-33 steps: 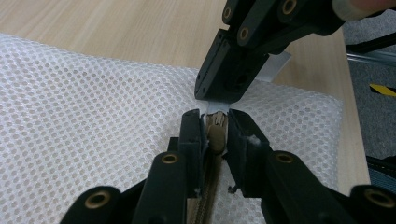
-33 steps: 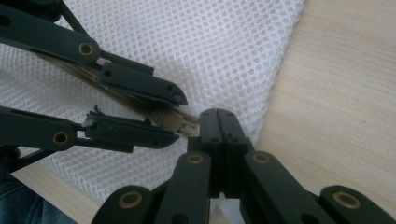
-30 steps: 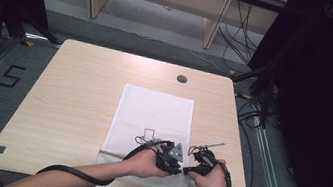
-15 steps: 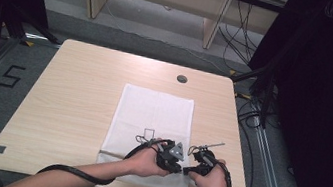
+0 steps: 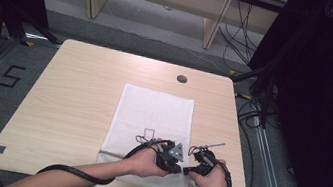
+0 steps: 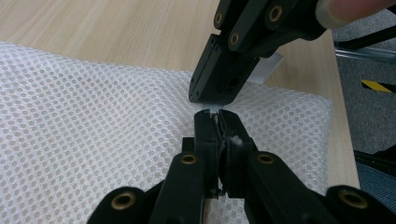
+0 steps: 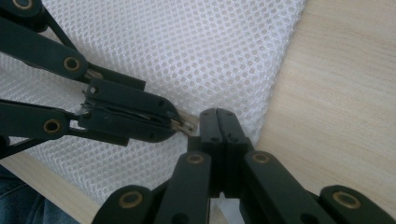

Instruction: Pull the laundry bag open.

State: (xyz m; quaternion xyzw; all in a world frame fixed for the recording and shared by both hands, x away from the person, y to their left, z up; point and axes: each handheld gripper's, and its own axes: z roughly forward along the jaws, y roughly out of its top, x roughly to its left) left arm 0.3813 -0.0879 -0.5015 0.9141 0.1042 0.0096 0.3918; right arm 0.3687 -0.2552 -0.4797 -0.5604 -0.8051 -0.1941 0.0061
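Both grippers pinch something small at the near right corner of a white mesh fabric bag [image 5: 152,121] on the light wooden tabletop [image 5: 77,99].

The left gripper [image 6: 215,122] has its fingers closed tight on a small pale tab, likely a zipper pull; the right gripper [image 7: 219,122] also has its fingers closed, meeting the left's tips over that same tab, though whether it truly grips it I cannot tell. The mesh looks light, soft and floppy, so it will likely bunch or drag rather than slide stiffly; the tab and hem are the firm places to hold. The bag's near edge lies close to the tabletop's front edge; open room lies left and beyond.
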